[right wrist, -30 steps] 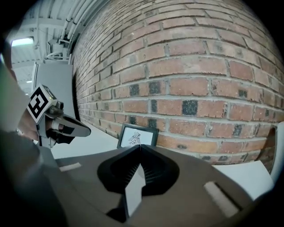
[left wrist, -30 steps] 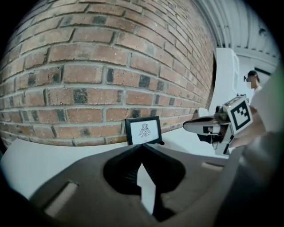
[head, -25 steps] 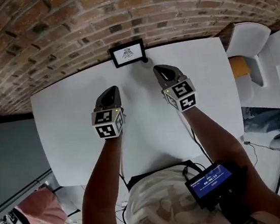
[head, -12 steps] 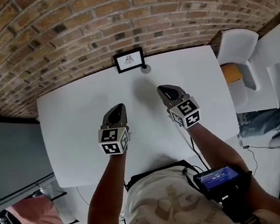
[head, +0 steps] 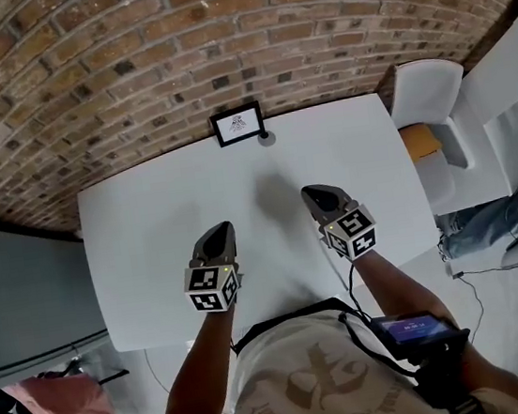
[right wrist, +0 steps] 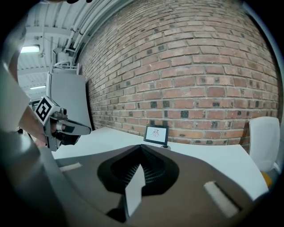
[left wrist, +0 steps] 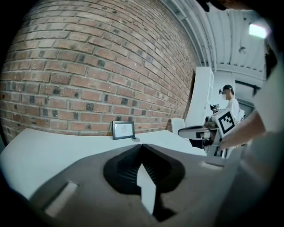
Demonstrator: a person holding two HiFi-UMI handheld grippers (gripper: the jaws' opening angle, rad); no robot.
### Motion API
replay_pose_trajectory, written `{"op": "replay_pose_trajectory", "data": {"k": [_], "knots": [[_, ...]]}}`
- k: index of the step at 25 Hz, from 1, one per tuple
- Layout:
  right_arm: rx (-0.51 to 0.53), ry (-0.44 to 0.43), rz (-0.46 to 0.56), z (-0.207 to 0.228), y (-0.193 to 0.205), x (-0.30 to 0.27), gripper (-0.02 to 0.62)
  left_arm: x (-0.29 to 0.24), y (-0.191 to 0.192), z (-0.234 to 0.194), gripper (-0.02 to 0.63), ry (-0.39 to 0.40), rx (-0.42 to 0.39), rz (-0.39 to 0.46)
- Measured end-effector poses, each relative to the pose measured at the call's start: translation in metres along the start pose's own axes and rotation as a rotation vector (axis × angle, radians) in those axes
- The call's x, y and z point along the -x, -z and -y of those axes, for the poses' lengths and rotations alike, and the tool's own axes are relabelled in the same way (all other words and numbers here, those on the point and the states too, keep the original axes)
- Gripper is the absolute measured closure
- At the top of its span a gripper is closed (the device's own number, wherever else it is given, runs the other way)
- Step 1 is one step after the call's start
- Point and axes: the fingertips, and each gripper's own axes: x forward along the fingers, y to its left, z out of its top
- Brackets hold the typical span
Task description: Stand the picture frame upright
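— Why so far from the picture frame point(head: 238, 124)?
— Done, apparently: upright already, top centre of the head view, at the bench's point(head: 149, 235) far edge, against the brick wall point(head: 127, 67).
— Jaws?
— Pressed together and empty, on left gripper point(head: 219, 232) and right gripper point(head: 318, 193) alike, low in the picture.
— Look of it?
— Thin dark border, white sheet, faint small drawing.

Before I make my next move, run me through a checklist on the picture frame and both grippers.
1. Black picture frame upright on white table: ok.
2. Left gripper shut, nothing between its jaws: ok.
3. Right gripper shut, nothing held: ok.
4. Both grippers apart from the frame: ok.
5. Frame's back support set firmly: cannot tell, hidden.
6. Small dark round object beside frame, touching it or not: cannot tell.
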Motion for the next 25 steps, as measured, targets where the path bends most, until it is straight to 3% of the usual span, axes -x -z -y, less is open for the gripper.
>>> {"op": "replay_pose_trajectory", "data": {"k": [6, 25], "knots": [[0.052, -0.039, 0.004, -0.018, 0.002, 0.023, 0.589, 0.021, 0.015, 0.012, 0.601, -0.001, 0.015, 0.001], [0.005, -0.069, 0.038, -0.018, 0.005, 0.036, 0.589, 0.022, 0.025, 0.027, 0.601, 0.009, 0.029, -0.009]]}}
